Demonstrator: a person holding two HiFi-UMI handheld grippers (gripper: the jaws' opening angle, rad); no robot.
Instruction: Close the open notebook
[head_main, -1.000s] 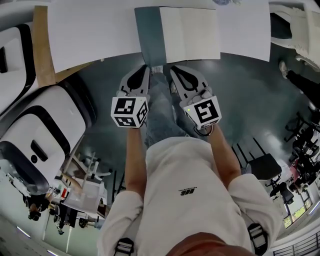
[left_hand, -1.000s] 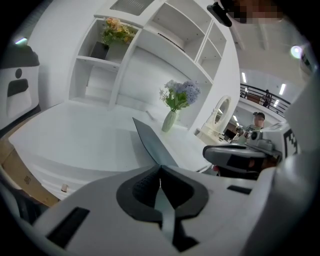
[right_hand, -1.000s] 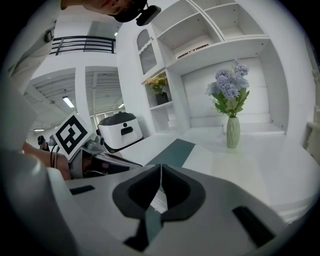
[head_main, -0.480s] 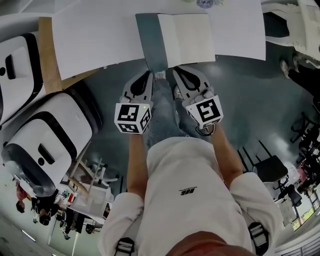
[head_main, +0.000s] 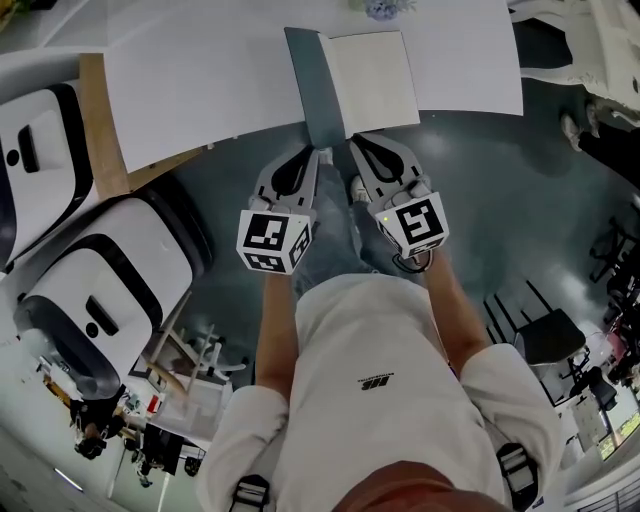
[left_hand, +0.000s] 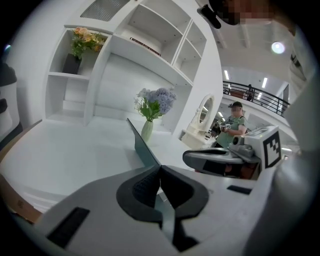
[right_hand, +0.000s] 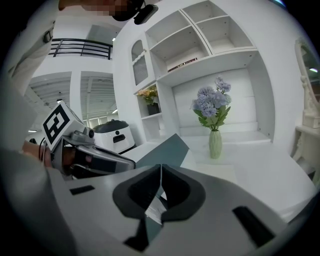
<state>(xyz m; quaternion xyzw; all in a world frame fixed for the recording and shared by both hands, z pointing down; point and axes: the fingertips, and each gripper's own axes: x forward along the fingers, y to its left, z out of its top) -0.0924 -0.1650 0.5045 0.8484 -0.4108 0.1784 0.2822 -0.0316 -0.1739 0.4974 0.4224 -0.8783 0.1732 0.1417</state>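
Note:
The open notebook lies at the front edge of the white table (head_main: 200, 80). Its grey-teal cover (head_main: 312, 85) stands tilted up at the left and its blank white page (head_main: 372, 78) lies flat at the right. My left gripper (head_main: 311, 152) is shut, with its tips at the cover's near corner. In the left gripper view, the cover (left_hand: 145, 147) rises as a thin dark blade just beyond the jaws (left_hand: 160, 167). My right gripper (head_main: 356, 141) is also shut, just below the page's near edge. The right gripper view has the cover (right_hand: 165, 149) slanting up past the jaws (right_hand: 160, 166).
A vase of pale flowers (head_main: 381, 8) stands behind the notebook. White shelves (left_hand: 150, 30) back the table. Two large white machines (head_main: 100, 270) stand left of the person, beside a brown board (head_main: 105, 140). The person's legs and shoes are under the grippers.
Both grippers have moved forward and up to the notebook's near edge. The table and notebook sit slightly further right in the view.

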